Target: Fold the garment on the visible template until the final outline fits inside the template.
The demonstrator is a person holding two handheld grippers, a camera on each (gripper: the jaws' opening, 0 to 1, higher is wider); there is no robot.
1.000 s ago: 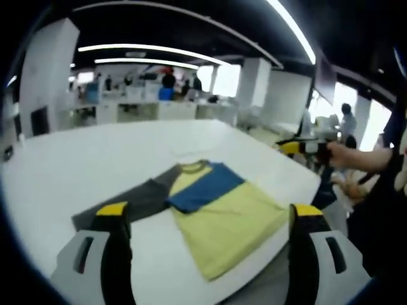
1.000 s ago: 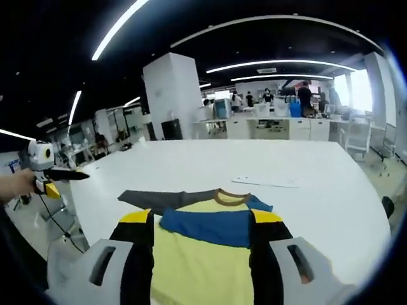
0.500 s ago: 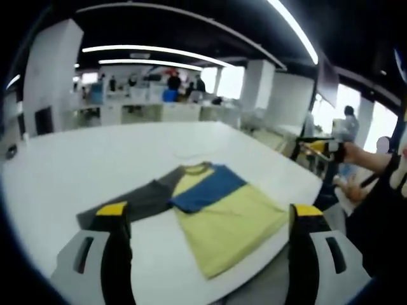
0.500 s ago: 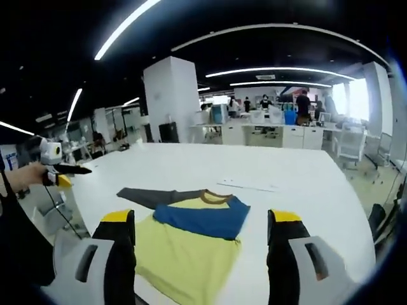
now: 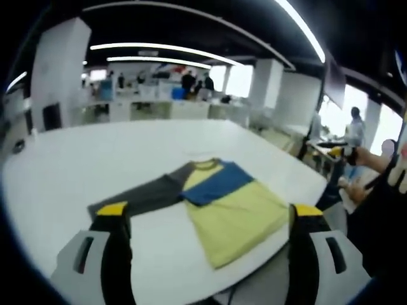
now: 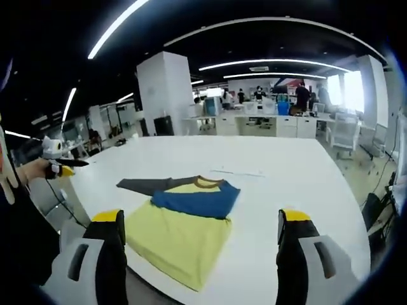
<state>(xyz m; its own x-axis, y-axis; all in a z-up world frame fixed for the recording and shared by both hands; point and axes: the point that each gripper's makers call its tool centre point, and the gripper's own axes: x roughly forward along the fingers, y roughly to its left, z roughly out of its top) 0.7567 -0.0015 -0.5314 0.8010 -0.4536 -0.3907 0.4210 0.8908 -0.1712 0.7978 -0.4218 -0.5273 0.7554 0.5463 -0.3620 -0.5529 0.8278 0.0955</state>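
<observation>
A person is standing at the near edge of a big white table [image 5: 76,159], holding a two-jaw gripper in each hand, both raised clear of the surface. In the left gripper view, the left gripper [image 5: 206,219] is pointing across the table with its yellow-tipped jaws spread wide apart and nothing between them. In the right gripper view, the right gripper [image 6: 200,225] is likewise standing with its jaws wide open and holding nothing.

The garment [image 5: 210,203] is lying flat on the table, close to the near edge, a yellow shirt with one blue sleeve folded across its chest and a dark grey sleeve stretching out sideways. In the left gripper view it is sitting just above the jaws near the picture's centre, the grey sleeve running toward 9 o'clock and the yellow hem toward 5 o'clock. In the right gripper view the garment [image 6: 181,219] is lying between the two jaws, grey sleeve reaching toward 10 o'clock, hem toward 6 o'clock. A faint thin outline [image 6: 238,172] is showing on the table just beyond the collar, toward 12 o'clock; I cannot tell what it is.

The right gripper [image 5: 337,151] is also appearing at 3 o'clock in the left gripper view, gripped in a hand [image 5: 362,159]. The left gripper [image 6: 56,159] is appearing at 9 o'clock in the right gripper view, well apart from the garment.
</observation>
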